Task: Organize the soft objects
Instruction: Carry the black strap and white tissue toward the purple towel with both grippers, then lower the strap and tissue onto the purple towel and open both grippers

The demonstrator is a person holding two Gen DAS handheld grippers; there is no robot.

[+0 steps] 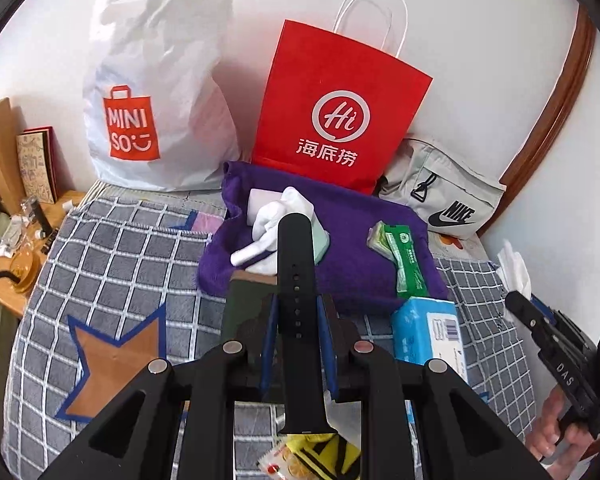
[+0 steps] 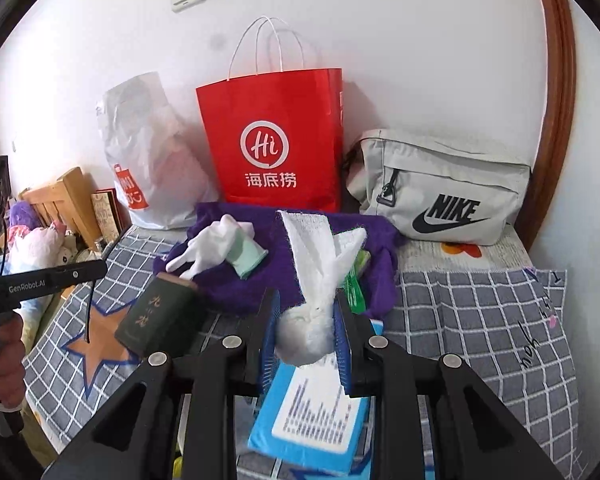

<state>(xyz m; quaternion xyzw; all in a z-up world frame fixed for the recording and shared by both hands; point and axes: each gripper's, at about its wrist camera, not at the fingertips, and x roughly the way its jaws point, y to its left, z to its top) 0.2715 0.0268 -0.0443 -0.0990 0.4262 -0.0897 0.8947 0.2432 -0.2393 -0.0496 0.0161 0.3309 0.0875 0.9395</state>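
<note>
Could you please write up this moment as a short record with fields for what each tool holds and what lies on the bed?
left tool: shut on black strap
right tool: shut on white tissue
purple cloth: carries white gloves and green packet
against wall: red paper bag, white plastic bag, grey Nike bag
below right tool: blue tissue pack

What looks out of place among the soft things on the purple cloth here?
The dark green box at the purple cloth's near edge looks rigid, unlike the white gloves lying on it. The left gripper grips a black watch strap, hardly a cloth item either.
</note>
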